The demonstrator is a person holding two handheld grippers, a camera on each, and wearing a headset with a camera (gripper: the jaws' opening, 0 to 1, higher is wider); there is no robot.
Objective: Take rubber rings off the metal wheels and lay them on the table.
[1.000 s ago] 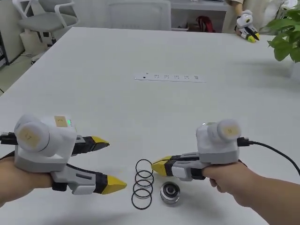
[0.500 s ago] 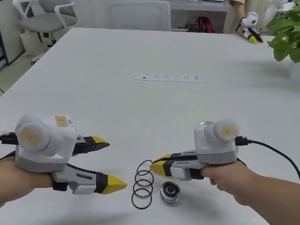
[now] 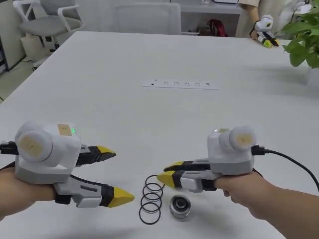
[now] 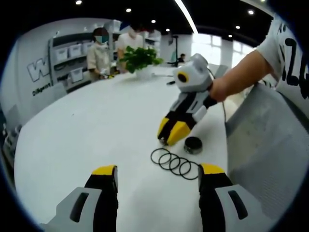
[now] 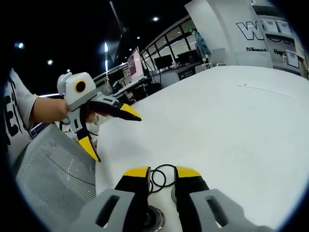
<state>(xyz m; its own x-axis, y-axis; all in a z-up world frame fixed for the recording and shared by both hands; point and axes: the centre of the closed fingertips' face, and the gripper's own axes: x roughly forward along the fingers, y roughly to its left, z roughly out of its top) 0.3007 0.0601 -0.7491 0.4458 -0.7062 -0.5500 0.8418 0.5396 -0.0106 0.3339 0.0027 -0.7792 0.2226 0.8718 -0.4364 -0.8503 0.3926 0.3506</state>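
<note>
Your right hand-held gripper, barely parted, nearest wheel, tips over rings left of it; left hand-held gripper spread wide

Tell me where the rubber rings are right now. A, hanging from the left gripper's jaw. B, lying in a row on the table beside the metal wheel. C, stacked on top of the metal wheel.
B: the rubber rings lie flat in an overlapping row on the table, just beside the metal wheel.
</note>
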